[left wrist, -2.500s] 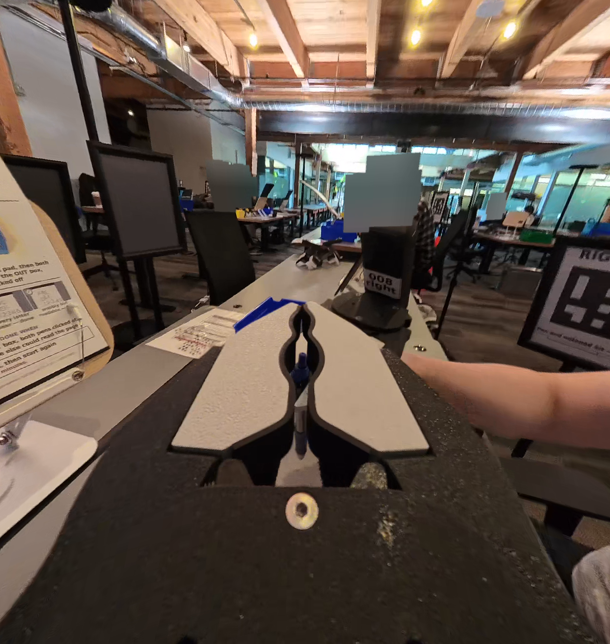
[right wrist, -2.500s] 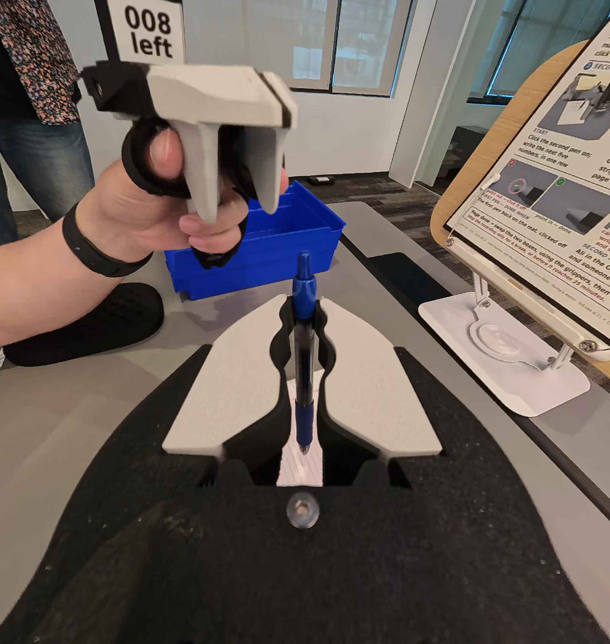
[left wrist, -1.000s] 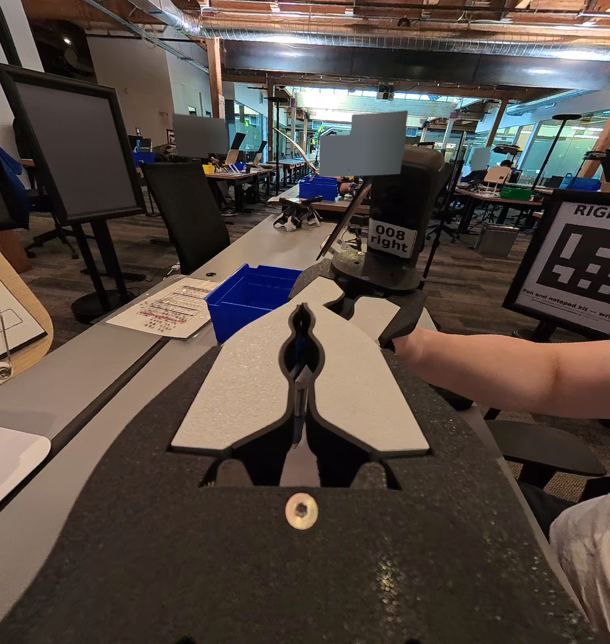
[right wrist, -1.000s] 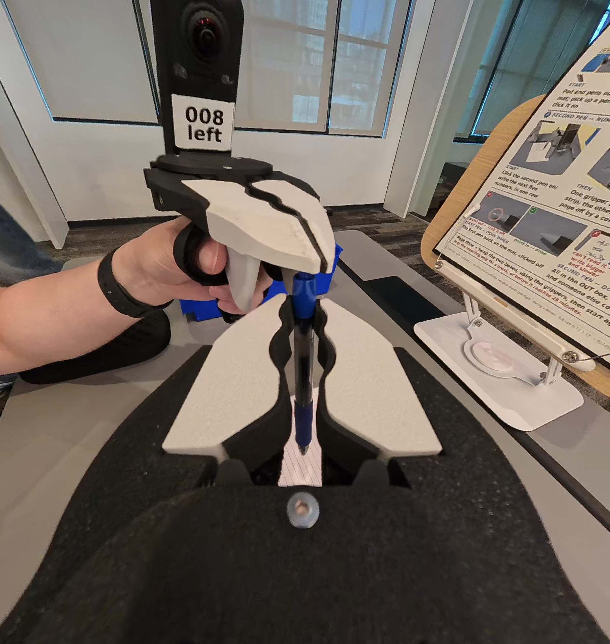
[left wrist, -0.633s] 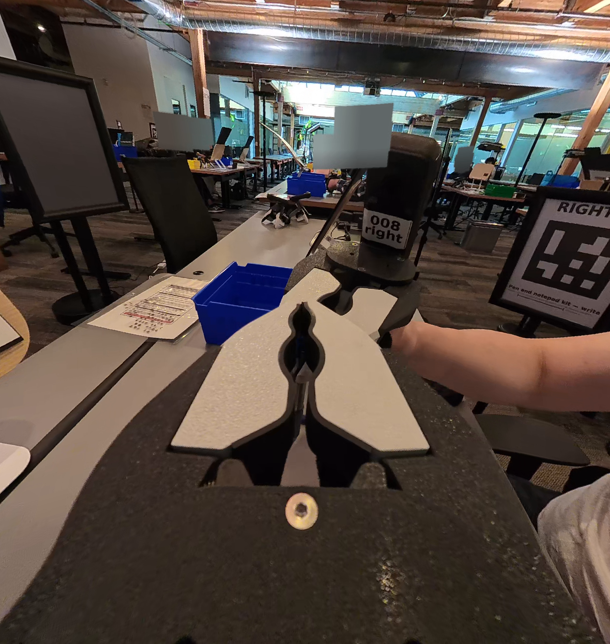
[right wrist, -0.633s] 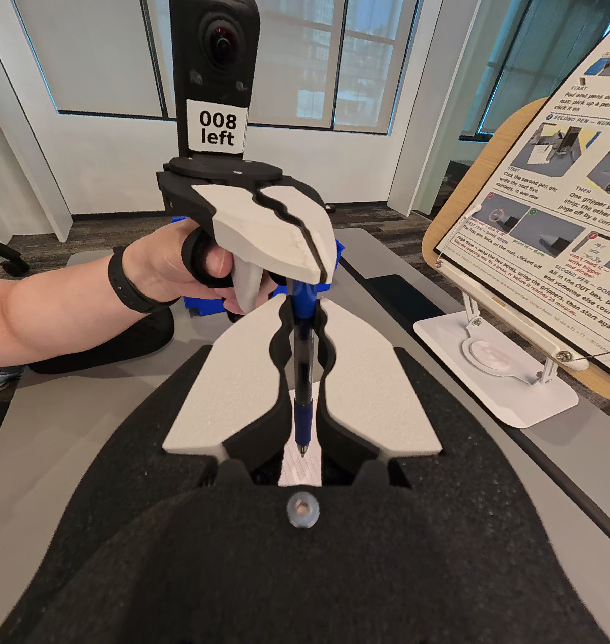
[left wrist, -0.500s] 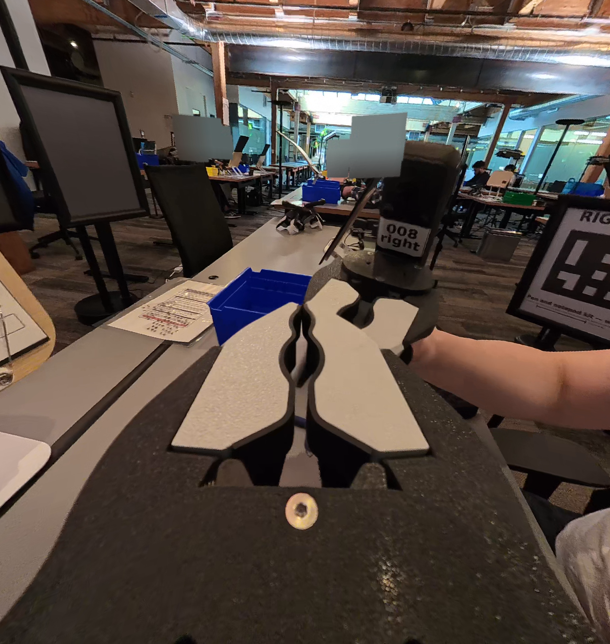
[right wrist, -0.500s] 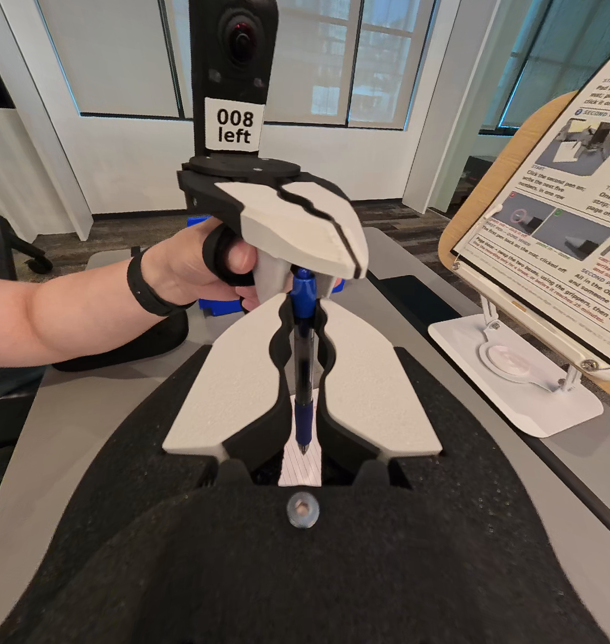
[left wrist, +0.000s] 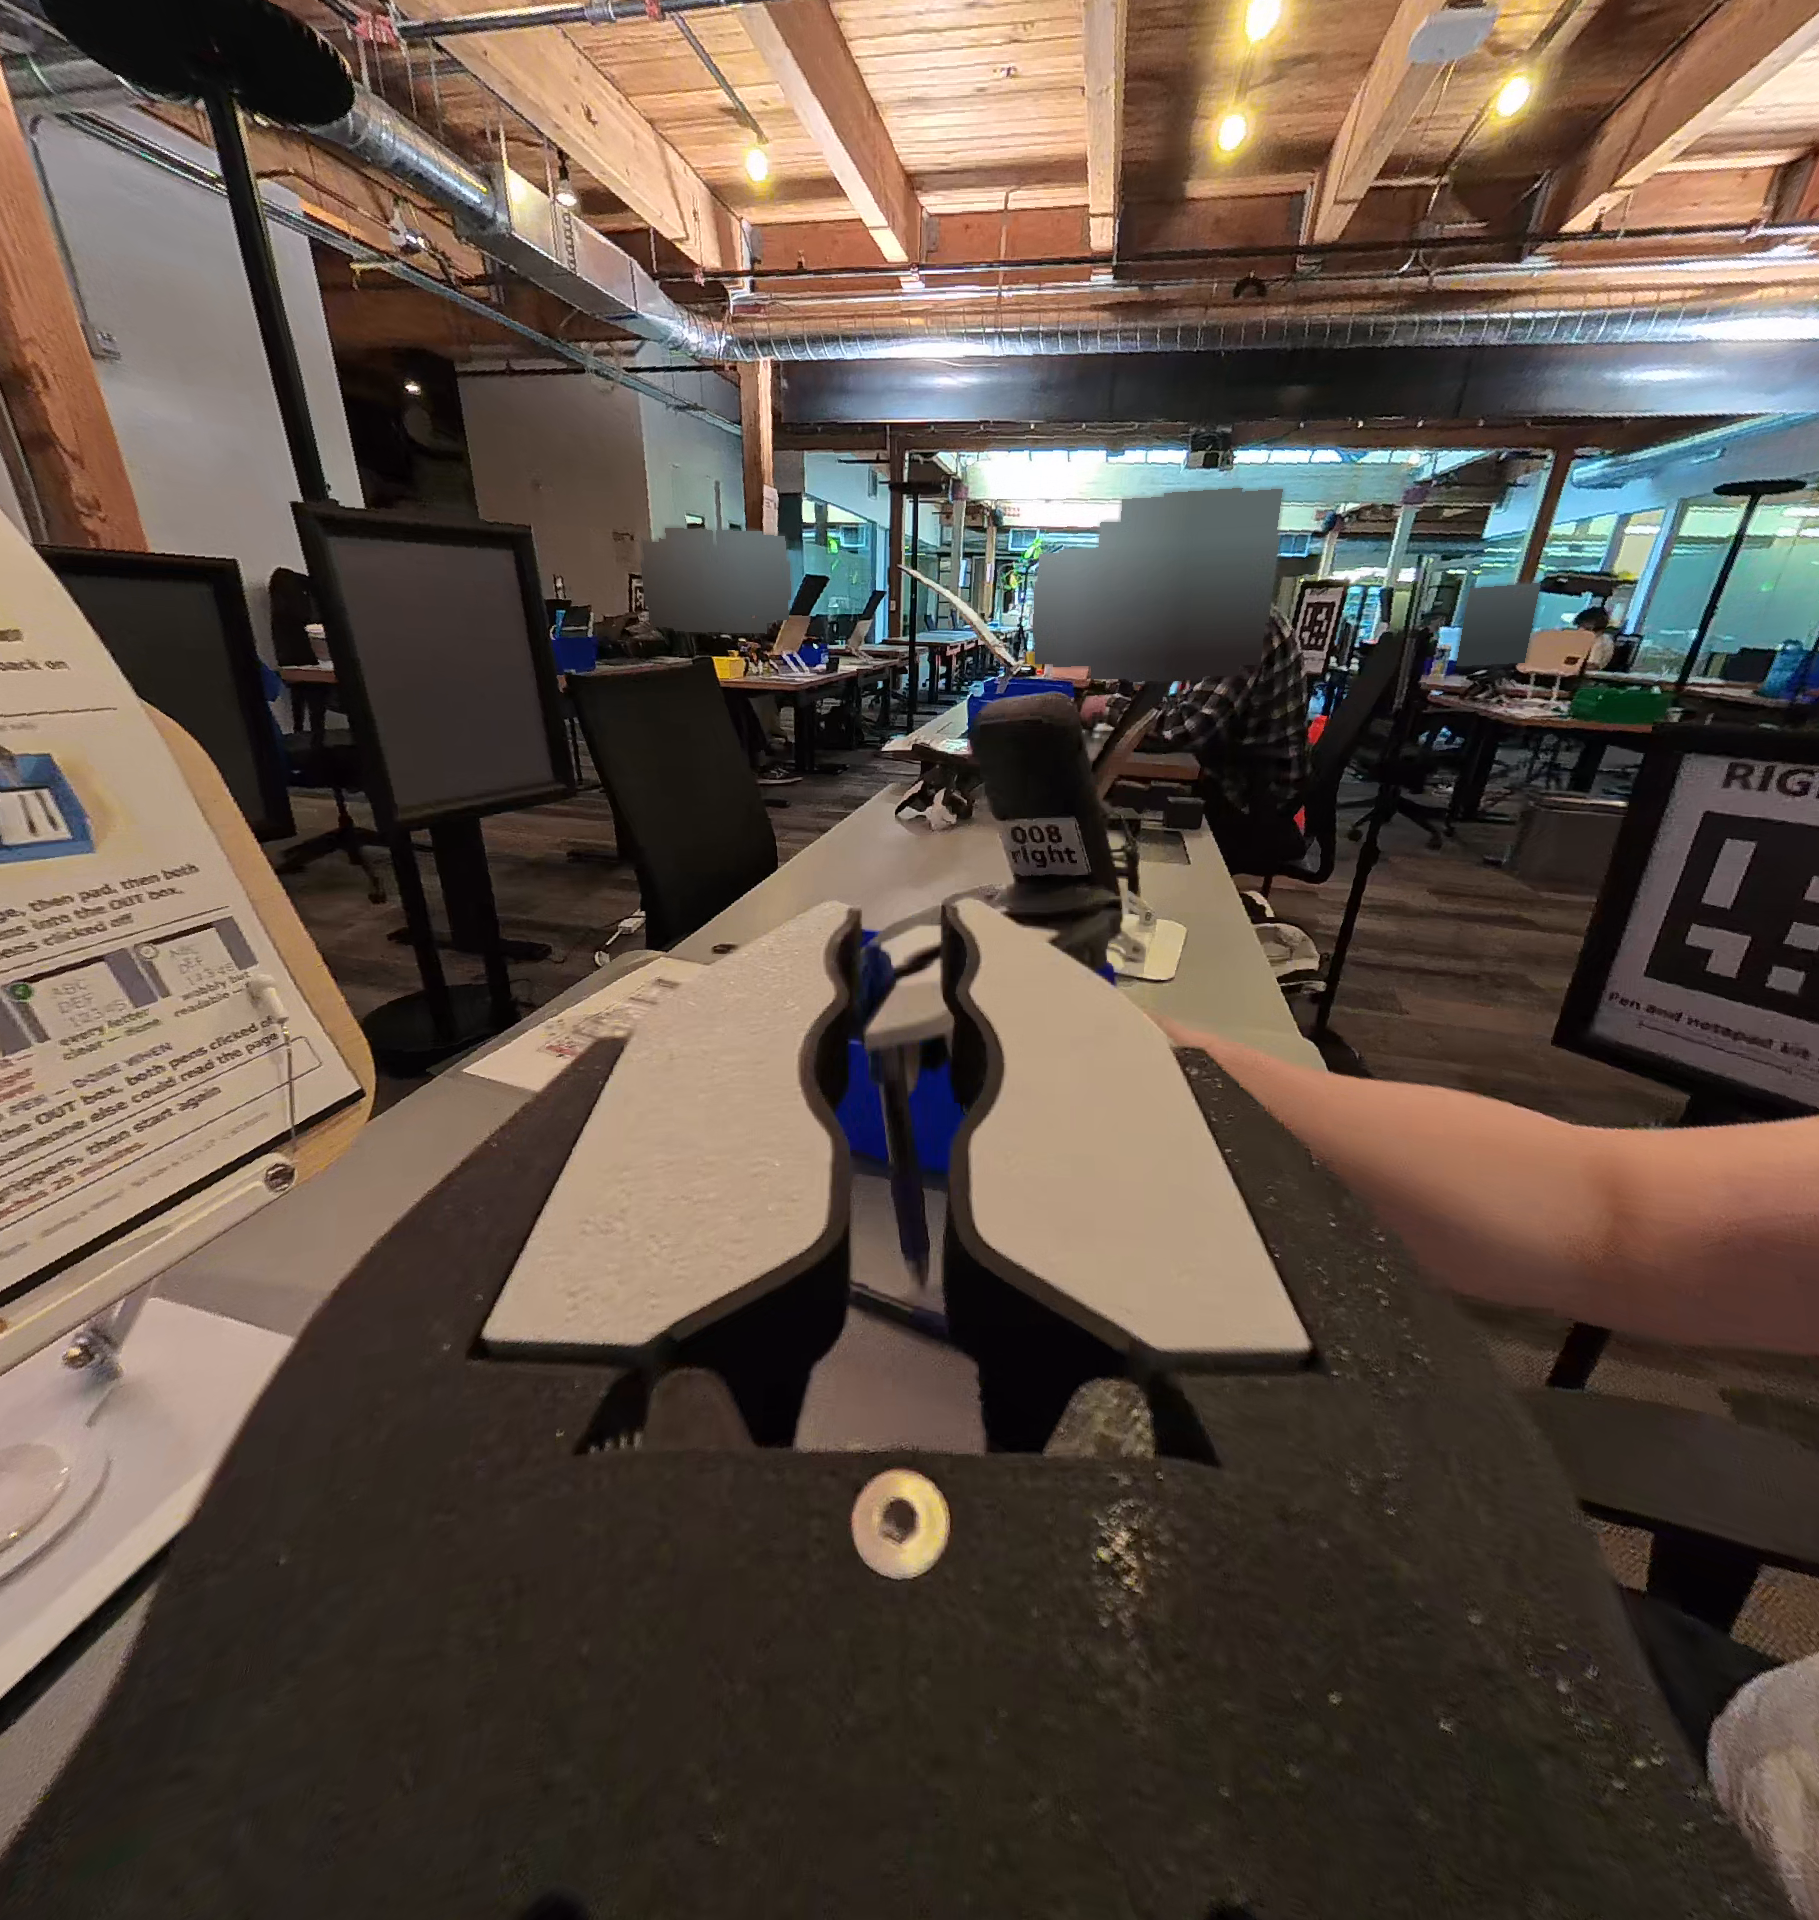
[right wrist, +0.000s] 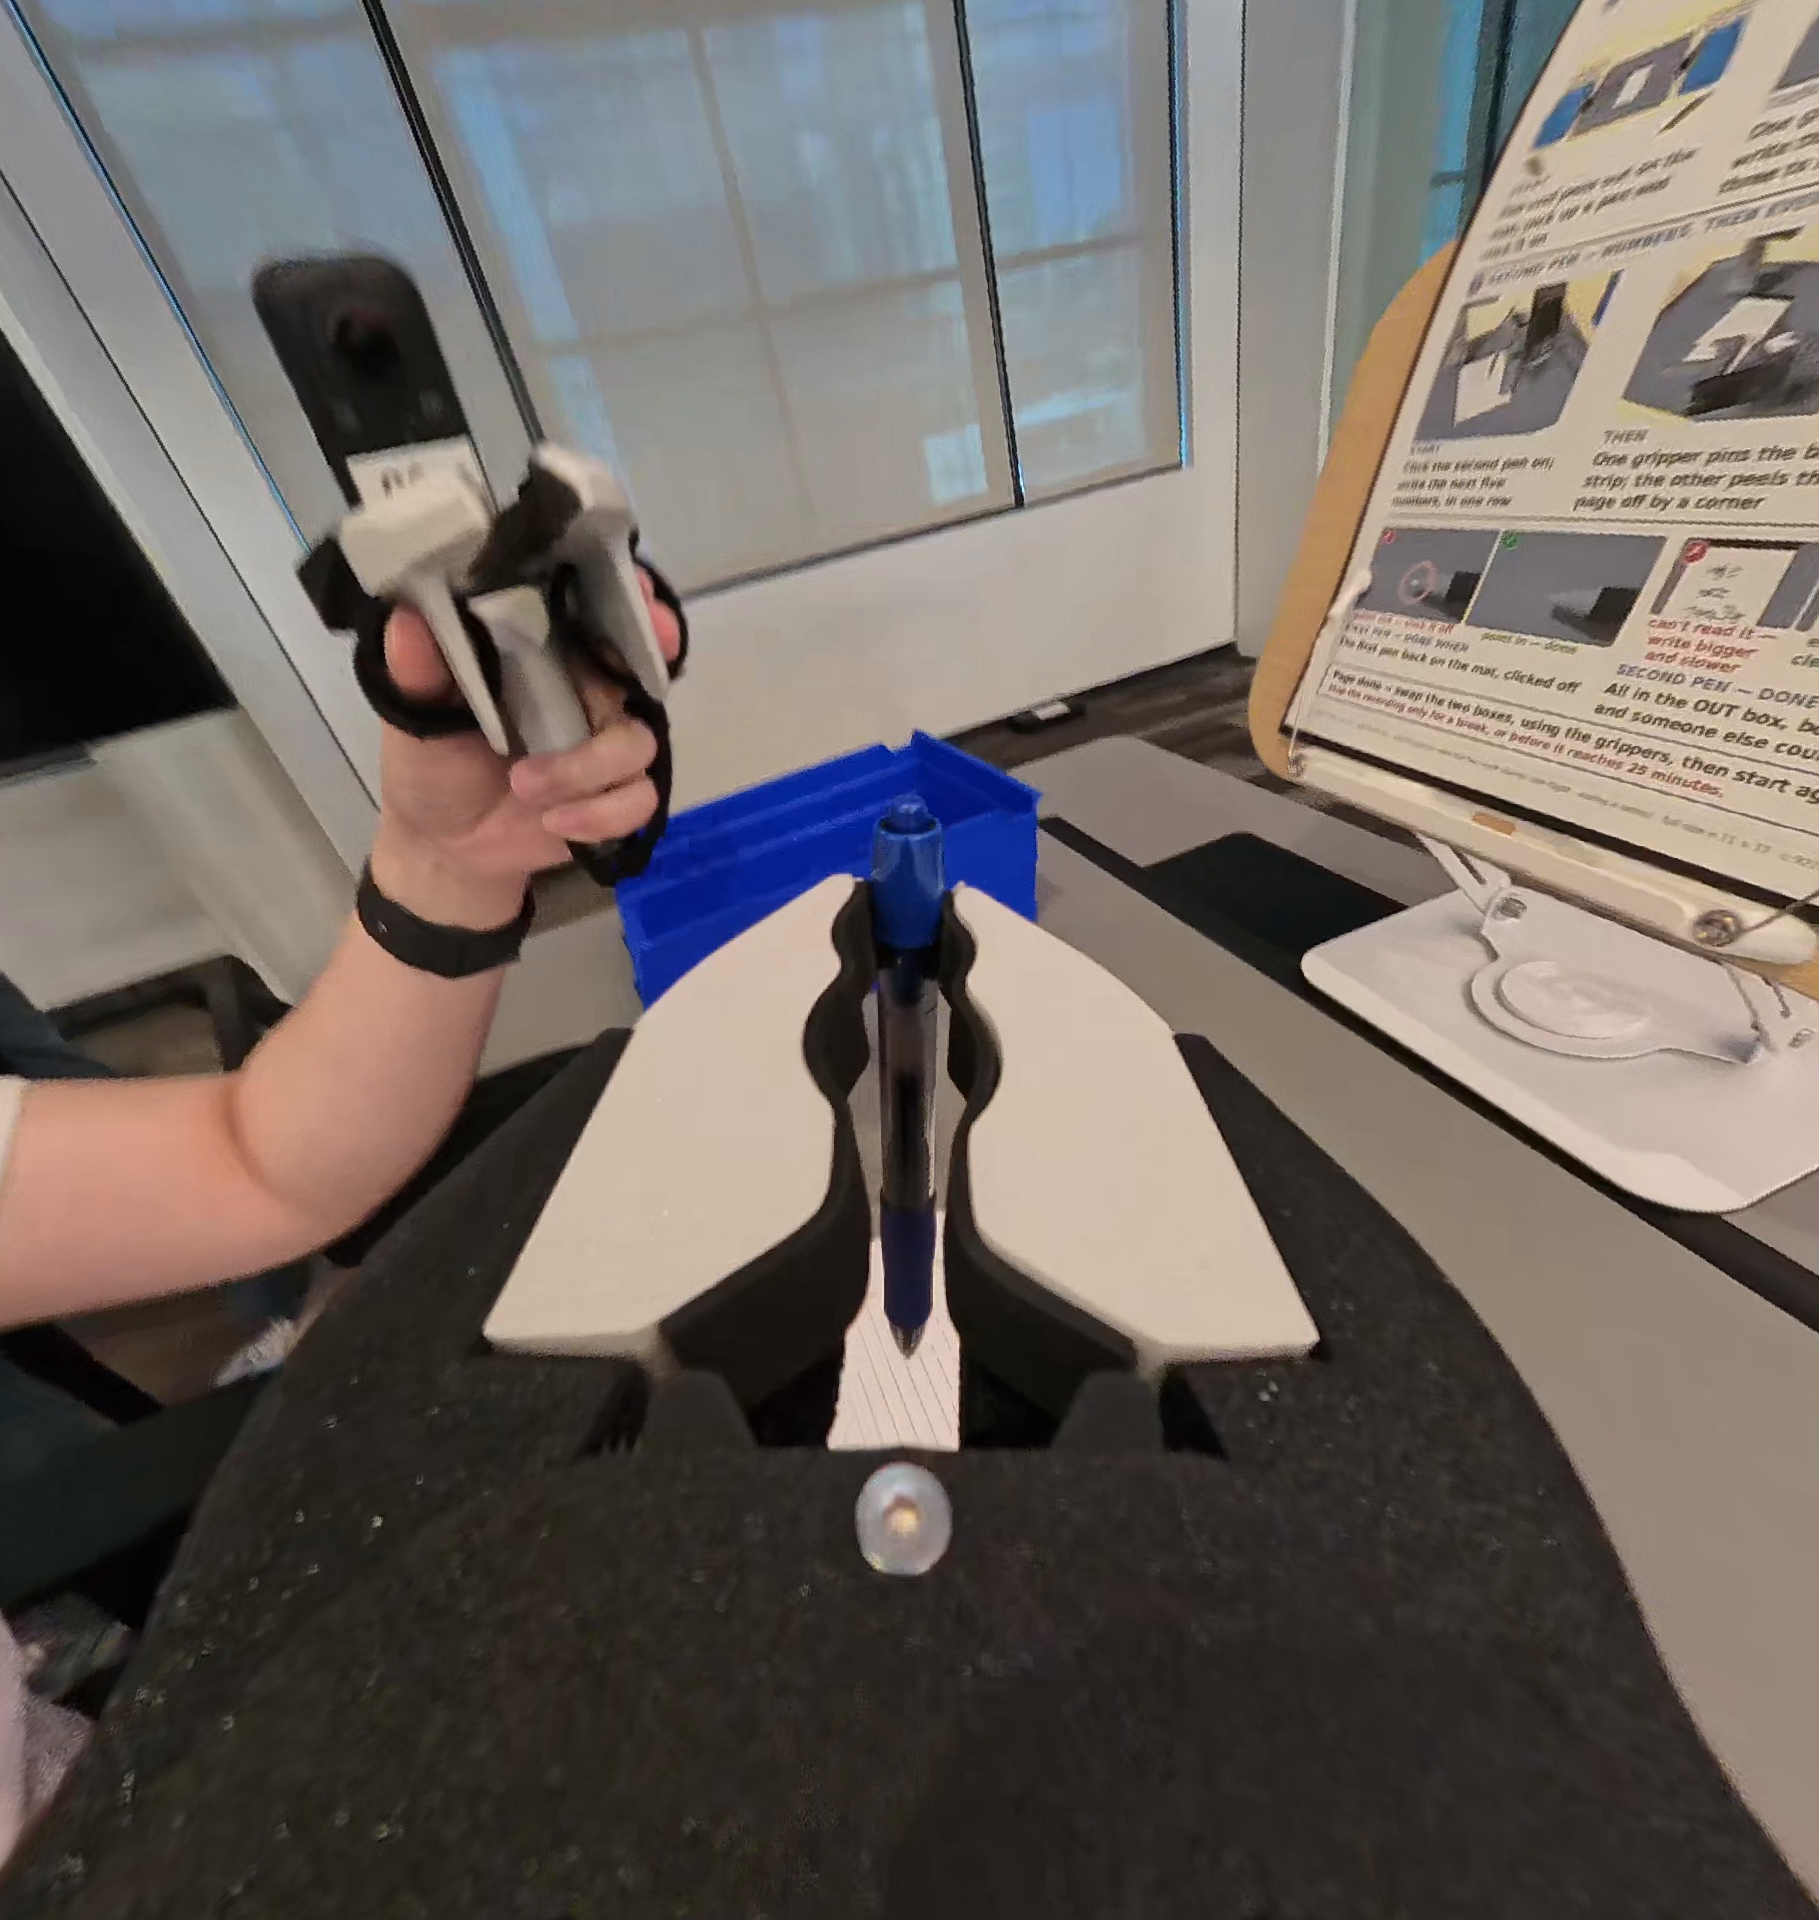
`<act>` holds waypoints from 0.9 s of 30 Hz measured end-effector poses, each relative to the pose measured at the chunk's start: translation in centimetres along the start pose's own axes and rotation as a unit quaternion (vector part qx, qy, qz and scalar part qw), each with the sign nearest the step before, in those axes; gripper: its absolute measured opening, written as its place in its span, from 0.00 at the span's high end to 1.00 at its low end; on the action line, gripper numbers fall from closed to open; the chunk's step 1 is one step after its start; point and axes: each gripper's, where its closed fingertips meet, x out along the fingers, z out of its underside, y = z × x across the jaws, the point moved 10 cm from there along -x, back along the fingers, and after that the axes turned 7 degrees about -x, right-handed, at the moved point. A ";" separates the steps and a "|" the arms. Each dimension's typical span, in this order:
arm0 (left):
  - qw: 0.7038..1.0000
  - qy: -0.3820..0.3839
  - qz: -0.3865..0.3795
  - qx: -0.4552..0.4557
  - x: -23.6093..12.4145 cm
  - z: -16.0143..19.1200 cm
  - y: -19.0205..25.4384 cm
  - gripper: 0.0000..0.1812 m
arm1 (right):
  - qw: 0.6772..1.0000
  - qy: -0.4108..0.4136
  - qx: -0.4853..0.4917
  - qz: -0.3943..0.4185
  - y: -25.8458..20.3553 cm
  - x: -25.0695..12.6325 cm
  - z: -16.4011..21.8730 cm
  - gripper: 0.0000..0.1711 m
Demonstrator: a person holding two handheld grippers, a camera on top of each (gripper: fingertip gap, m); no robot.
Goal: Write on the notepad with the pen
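Blue pen (right wrist: 907, 1091) upright in right hand-held gripper (right wrist: 900, 914), left hand-held gripper (right wrist: 531, 603) raised

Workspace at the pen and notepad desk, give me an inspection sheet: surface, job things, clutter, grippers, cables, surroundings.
Surface: grey desk, with a black mat on it.
Job's things: blue pen held upright, tip down over the lined notepad; contact cannot be told.
Clutter: blue bin behind the pen; instruction board on a white stand; printed sheet on the desk.
Grippers: right hand-held gripper shut on the pen; left hand-held gripper raised off to the side, blurred there, open in its own view.
Cables: nothing seen.
Surroundings: windows behind the bin; open office with black chair, framed panels, a marker sign.
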 end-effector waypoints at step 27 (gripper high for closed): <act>0.973 -0.019 -0.227 0.037 -6.9 0.0 -3.1 0.75 | 0.978 -0.011 -0.170 0.123 2.9 -5.9 -3.6 0.94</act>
